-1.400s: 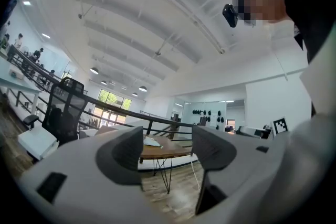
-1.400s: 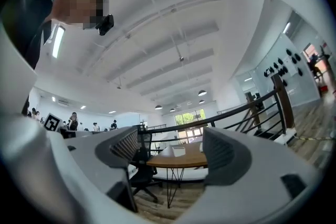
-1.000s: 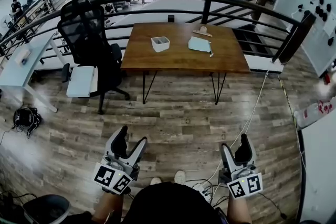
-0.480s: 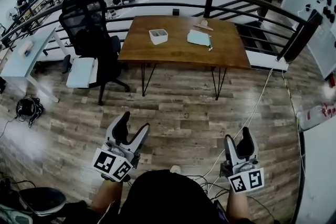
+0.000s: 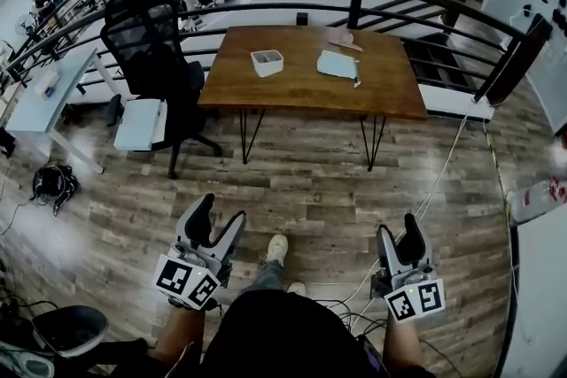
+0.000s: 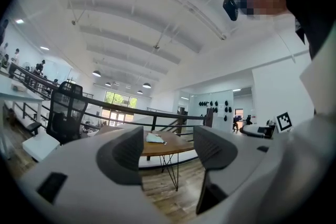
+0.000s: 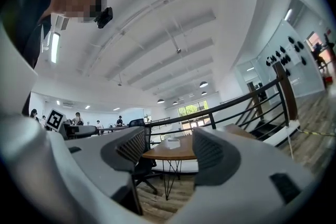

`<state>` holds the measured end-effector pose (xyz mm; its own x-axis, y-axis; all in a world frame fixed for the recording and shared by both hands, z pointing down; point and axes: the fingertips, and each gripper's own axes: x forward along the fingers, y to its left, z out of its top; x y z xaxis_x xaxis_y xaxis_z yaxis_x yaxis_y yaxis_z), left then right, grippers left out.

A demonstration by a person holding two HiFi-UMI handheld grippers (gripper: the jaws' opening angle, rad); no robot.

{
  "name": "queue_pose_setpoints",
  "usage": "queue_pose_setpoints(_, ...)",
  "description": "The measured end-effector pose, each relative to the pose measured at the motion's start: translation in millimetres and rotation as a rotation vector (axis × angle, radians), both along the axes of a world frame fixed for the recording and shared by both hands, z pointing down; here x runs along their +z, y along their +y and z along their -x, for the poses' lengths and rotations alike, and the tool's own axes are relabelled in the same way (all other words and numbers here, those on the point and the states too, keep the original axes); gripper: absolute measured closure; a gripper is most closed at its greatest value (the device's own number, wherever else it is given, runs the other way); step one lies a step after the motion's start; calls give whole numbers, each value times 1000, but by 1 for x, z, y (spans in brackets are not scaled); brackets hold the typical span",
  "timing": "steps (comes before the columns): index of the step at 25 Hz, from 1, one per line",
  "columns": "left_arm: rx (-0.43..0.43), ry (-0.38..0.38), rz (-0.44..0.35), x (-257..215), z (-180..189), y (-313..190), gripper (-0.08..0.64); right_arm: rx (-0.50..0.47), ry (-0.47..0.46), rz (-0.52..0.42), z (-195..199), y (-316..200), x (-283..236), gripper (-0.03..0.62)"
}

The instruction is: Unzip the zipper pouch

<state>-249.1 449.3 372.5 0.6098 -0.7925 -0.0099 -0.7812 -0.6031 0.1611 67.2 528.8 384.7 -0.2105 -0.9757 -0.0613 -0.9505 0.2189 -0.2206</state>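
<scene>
The left gripper [image 5: 220,212] and the right gripper [image 5: 399,228] are held level and low in front of the person, marker cubes toward the body and jaws pointing toward the table. The left gripper's jaws stand wide apart and hold nothing; only the distant table shows through the gap. The right gripper's jaws, also apart and empty, have just been closing a little. Between the two grippers, one pale shoe [image 5: 276,248] of the person rests on the wood-plank floor [image 5: 310,181], and a white cable [image 5: 431,189] trails across the boards at the right. Well beyond both grippers stands a wooden table [image 5: 301,93] on thin dark legs. The zipper pouch [image 5: 337,64], pale blue-green, lies flat on the table's right half, with a small white open box [image 5: 267,62] to its left. Whether the zipper is closed cannot be told at this range. A black office chair [image 5: 146,40] stands at the table's left end, and a dark curved railing [image 5: 355,6] runs behind.
</scene>
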Motion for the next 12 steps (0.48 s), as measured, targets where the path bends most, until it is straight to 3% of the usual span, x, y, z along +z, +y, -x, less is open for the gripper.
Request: queue_pose_setpoints(12, 47, 42, 15, 13, -12, -106, 262, 5, 24, 34, 2, -88, -4, 331)
